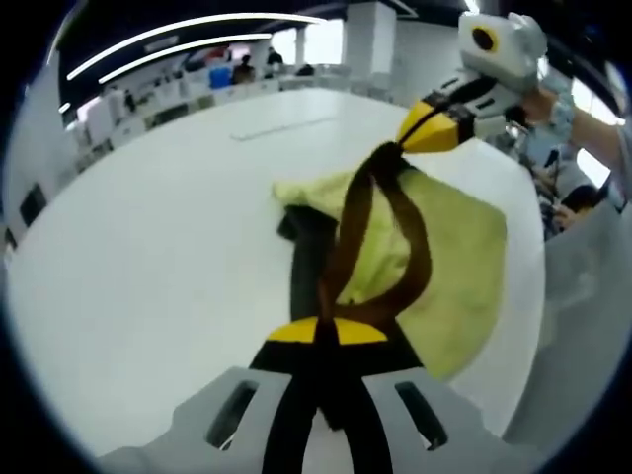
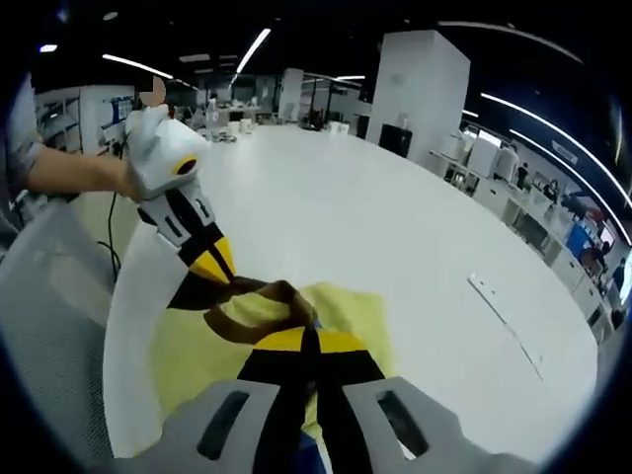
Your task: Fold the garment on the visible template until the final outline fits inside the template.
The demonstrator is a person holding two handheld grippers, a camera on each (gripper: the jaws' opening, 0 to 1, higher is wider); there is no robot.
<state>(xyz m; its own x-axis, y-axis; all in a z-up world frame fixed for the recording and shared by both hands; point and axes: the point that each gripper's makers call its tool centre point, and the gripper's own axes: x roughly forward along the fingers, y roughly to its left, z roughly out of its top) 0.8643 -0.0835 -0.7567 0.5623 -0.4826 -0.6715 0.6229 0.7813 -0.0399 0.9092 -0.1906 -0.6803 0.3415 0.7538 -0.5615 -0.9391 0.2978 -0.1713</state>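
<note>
Both tongs, left (image 1: 318,331) and right (image 2: 304,341), are closed on a pale yellow cloth garment with brown trim (image 1: 449,252). It hangs stretched between them above the white worktop (image 1: 158,257).

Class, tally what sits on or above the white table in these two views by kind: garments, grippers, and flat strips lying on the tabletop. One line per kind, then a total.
Garments: 1, the yellow garment with brown straps.
Grippers: 2, the left gripper and the right gripper.
Flat strips: 1, a pale strip on the white table.
Total: 4
</note>
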